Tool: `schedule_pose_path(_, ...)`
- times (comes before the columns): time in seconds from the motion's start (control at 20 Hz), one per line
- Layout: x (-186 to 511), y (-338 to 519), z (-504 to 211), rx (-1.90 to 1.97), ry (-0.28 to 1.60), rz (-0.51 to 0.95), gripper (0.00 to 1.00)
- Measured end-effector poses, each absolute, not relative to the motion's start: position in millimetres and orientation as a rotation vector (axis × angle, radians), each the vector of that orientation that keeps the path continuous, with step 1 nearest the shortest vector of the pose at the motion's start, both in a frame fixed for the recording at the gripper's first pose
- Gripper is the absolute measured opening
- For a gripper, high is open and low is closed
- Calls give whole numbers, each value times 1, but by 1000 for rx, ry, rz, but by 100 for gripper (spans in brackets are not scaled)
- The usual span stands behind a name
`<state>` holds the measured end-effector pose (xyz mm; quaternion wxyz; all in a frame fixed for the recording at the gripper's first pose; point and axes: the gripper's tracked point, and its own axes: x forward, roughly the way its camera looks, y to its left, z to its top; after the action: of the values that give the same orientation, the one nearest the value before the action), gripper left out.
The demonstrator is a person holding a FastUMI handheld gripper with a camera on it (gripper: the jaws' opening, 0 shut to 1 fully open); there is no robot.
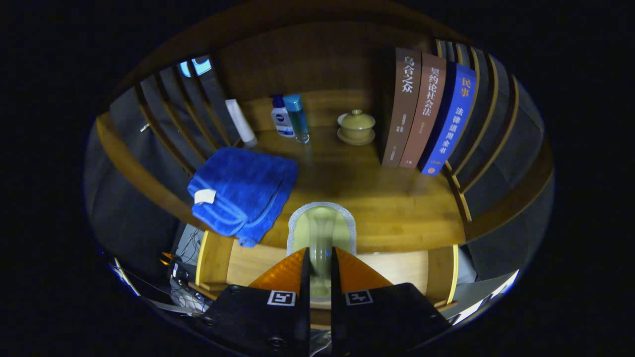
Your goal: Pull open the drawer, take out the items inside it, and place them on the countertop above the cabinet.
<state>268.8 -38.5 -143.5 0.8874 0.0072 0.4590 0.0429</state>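
A: What is the gripper (320, 270) holding right now?

B: Its two fingers are pressing together on a pale green cup (321, 228), gripping the handle from both sides. The cup is hanging just past the fingertips, over the front edge of the countertop (377, 198).

A: How is that cup likely to behave?

B: It is looking like glazed ceramic, so probably stiff, a bit heavy for its size, slippery, and liable to chip if set down hard. The handle is the sensible place to hold, though a narrow hold there could be letting the cup swing.

A: What else is sitting up there?

B: A folded blue towel (243, 191) is lying just left of the cup, and a lidded bowl (356, 127), two bottles (290, 116) and three books (426, 114) are standing farther back.

A: Anything unclear?

B: The fingers are covering the lower part of the cup, so its base is hidden, and whether it is touching the wood cannot be told. The drawer (248, 265) below is showing partly, and its inside is cut off.
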Motion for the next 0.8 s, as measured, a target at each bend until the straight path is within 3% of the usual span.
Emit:
schedule_pose_path(0.6, 363, -47, -194, 1, 1003, -18, 21)
schedule_pose_path(0.7, 368, -47, -196, -12, 1001, -15, 23)
schedule_pose_path(0.8, 371, -51, -195, -27, 984, -21, 33)
